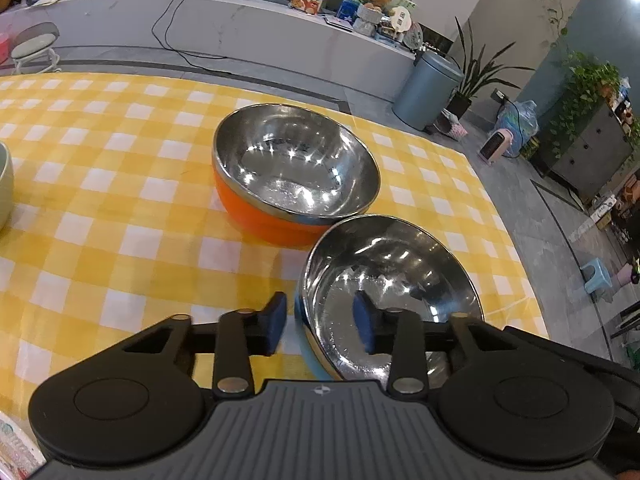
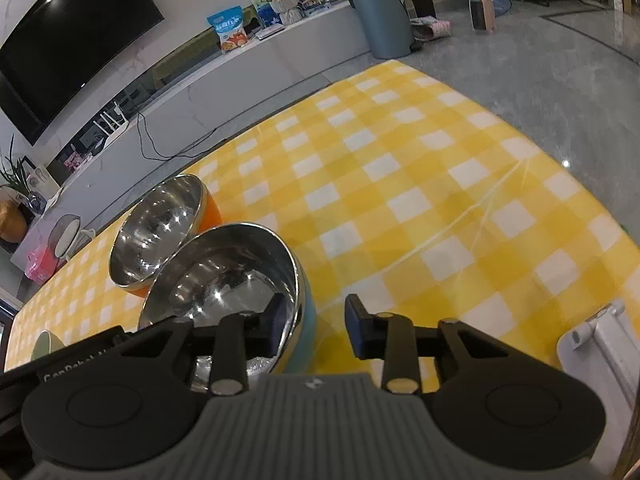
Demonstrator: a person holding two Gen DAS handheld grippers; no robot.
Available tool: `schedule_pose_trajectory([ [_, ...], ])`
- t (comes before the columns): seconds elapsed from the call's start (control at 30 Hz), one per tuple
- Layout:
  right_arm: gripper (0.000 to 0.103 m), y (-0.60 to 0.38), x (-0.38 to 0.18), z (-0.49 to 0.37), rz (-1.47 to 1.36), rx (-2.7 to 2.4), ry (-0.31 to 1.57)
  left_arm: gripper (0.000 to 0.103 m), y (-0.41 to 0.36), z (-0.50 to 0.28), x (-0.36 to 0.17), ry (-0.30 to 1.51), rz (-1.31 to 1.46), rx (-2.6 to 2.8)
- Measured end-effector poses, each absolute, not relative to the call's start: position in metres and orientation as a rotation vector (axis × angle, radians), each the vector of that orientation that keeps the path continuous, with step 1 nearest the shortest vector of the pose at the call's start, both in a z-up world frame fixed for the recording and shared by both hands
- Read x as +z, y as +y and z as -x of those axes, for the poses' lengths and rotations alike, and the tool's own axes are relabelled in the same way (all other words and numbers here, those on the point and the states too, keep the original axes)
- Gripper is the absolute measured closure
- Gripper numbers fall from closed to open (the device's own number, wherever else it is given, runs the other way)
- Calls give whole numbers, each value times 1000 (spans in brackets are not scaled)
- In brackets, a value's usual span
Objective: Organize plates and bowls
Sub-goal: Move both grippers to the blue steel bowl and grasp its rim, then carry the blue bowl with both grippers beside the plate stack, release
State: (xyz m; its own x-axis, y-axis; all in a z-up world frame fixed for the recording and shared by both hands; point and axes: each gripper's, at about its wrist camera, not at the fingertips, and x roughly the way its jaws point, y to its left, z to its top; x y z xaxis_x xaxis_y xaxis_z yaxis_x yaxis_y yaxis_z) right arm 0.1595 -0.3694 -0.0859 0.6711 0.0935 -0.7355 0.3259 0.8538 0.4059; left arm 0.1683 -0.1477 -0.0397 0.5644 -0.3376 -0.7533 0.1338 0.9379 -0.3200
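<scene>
Two steel-lined bowls stand touching on the yellow checked tablecloth (image 1: 120, 184). The far one is an orange bowl (image 1: 292, 160) (image 2: 160, 224); the near one is a light blue bowl (image 1: 400, 264) (image 2: 224, 264). My left gripper (image 1: 320, 322) straddles the blue bowl's left rim, one pad outside and one inside, with a gap on each side, so it is open. My right gripper (image 2: 316, 324) straddles the opposite rim of the same bowl, left pad inside and right pad outside, also open and not pressing.
A pale green bowl (image 1: 4, 184) (image 2: 46, 344) sits at the left edge of the table. A white stand-like object (image 2: 600, 348) lies at the near right. The table's far edge drops to a grey floor with a bin (image 1: 428, 88).
</scene>
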Motion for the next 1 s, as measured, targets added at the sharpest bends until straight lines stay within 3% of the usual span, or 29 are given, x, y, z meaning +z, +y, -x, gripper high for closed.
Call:
schedule_pose_trajectory([
  [0.27, 90, -366, -85, -160, -540, -117, 825, 90, -151, -169, -38, 932, 186, -266],
  [1.0, 93, -350, -62, -129, -527, 27, 807, 91, -115, -127, -5, 954, 234, -206],
])
